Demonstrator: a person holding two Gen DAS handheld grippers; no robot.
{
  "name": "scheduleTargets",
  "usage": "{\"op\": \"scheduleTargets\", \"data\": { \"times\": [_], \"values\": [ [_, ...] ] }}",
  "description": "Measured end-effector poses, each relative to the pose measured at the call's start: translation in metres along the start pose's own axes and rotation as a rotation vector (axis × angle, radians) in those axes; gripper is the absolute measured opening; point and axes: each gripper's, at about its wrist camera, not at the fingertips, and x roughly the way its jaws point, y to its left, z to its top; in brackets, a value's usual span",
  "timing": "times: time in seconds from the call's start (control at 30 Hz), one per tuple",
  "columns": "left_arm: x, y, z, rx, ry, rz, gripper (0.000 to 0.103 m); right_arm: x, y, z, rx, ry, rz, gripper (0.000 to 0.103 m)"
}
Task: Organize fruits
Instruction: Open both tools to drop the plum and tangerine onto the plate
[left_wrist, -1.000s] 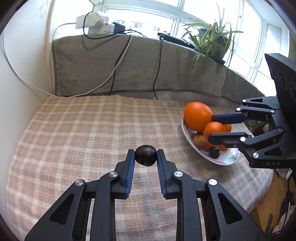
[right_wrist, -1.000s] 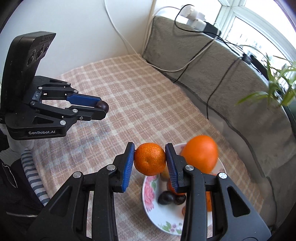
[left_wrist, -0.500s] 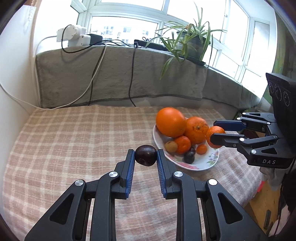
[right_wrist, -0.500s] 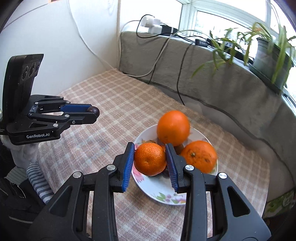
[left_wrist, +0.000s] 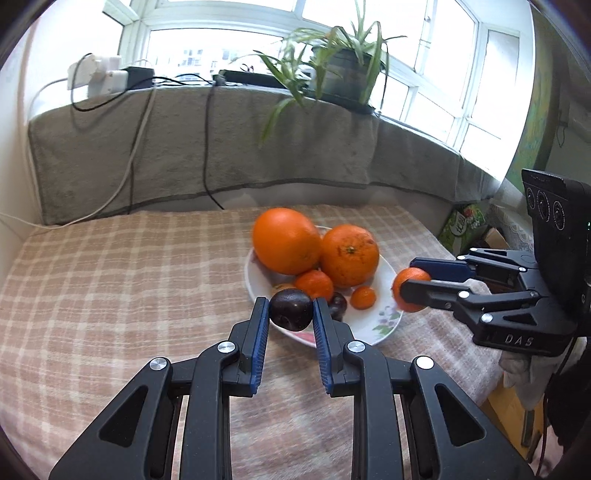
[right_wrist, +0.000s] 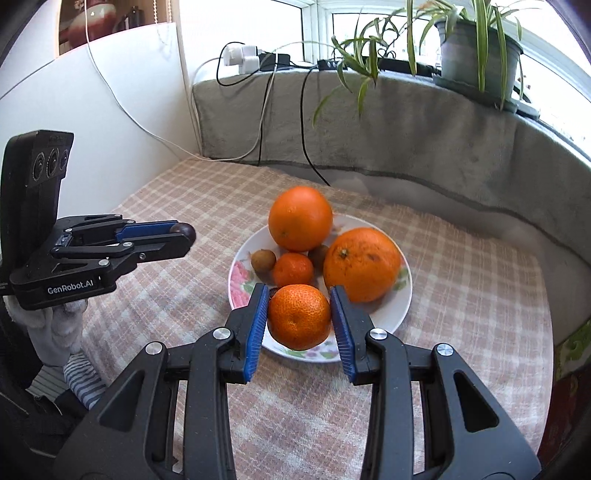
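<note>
Both grippers are loaded and hang near the plate (right_wrist: 400, 306) on the checked table (left_wrist: 110, 280). The left gripper (left_wrist: 290, 314) has its fingers clamped narrow on a dark plum (left_wrist: 290, 309), held above the plate's near rim. The right gripper (right_wrist: 298, 317) has its fingers closed on a mandarin (right_wrist: 299, 316), held over the plate's near edge. The plate already carries two large oranges (right_wrist: 300, 218), a small mandarin (right_wrist: 293, 269) and several smaller fruits. Judgement: the gathering appears well advanced, since no loose fruit shows on the table; what is left is to set down these two pieces, neither yet released
</note>
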Motion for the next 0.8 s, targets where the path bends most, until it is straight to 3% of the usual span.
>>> {"op": "scheduleTargets", "data": {
  "times": [0.37,0.5,0.67,0.7,0.8],
  "values": [
    [0.02,-0.021,0.007,0.052,0.016,0.008,0.024,0.011,-0.004,-0.006,0.001,0.001,-0.009,0.038],
    [0.018,-0.022,0.009,0.06,0.004,0.017,0.029,0.006,-0.007,-0.004,0.005,-0.023,-0.018,0.052],
    [0.013,-0.024,0.011,0.066,-0.005,0.022,0.029,-0.002,-0.008,-0.005,0.013,-0.037,-0.035,0.052],
    [0.01,-0.024,0.011,0.066,-0.01,0.024,0.031,-0.004,-0.009,-0.006,0.019,-0.04,-0.037,0.052],
    [0.002,-0.024,0.01,0.064,-0.025,0.03,0.053,-0.013,-0.009,-0.01,0.04,-0.059,-0.047,0.063]
  ]
}}
